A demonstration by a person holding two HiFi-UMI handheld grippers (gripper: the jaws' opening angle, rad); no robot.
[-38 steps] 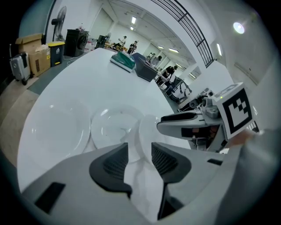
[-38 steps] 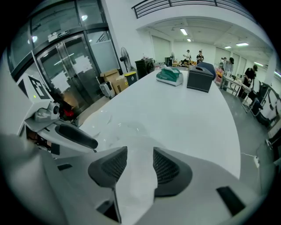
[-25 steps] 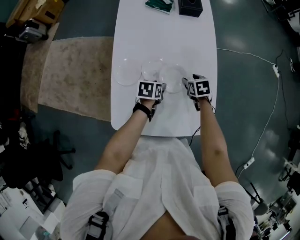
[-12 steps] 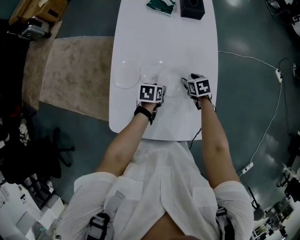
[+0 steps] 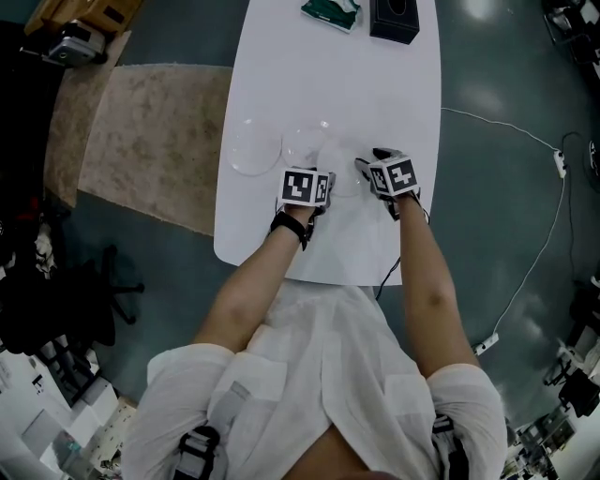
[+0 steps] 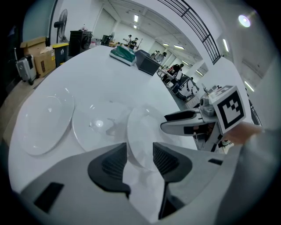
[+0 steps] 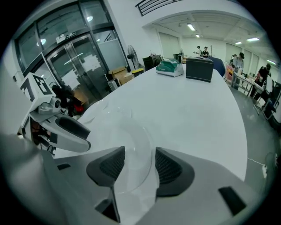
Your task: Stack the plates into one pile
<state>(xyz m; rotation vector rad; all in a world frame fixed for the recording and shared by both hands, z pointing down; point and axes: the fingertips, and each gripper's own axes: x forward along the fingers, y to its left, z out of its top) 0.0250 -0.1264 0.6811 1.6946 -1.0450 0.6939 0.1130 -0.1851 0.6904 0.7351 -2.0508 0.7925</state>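
Three round, clear, glossy plates (image 5: 305, 145) on smooth white desk (image 5: 337, 84). Left tool (image 6: 139, 151), right tool (image 7: 139, 160): ribbed pads (image 6: 115, 163) apart, gripping nothing. Nearest plate (image 6: 142, 132) rim between both tools' jaws; two others left of left tool.

Three plates lie in a row across the near half of the surface (image 5: 375, 84): the left plate (image 6: 46, 123) just beside the middle plate (image 6: 99, 125), and the right plate (image 6: 145, 129) meeting the middle one's edge. The left claw (image 6: 139, 154) stands at the right plate's near rim and the right claw (image 7: 139, 158) at its right rim, each with that rim between its parted jaws. At the far end a packet (image 5: 330, 11) lies left of a box (image 5: 394, 19); on the floor, a rug (image 5: 155, 141) lies left of the surface and a cable (image 5: 525, 141) to its right.
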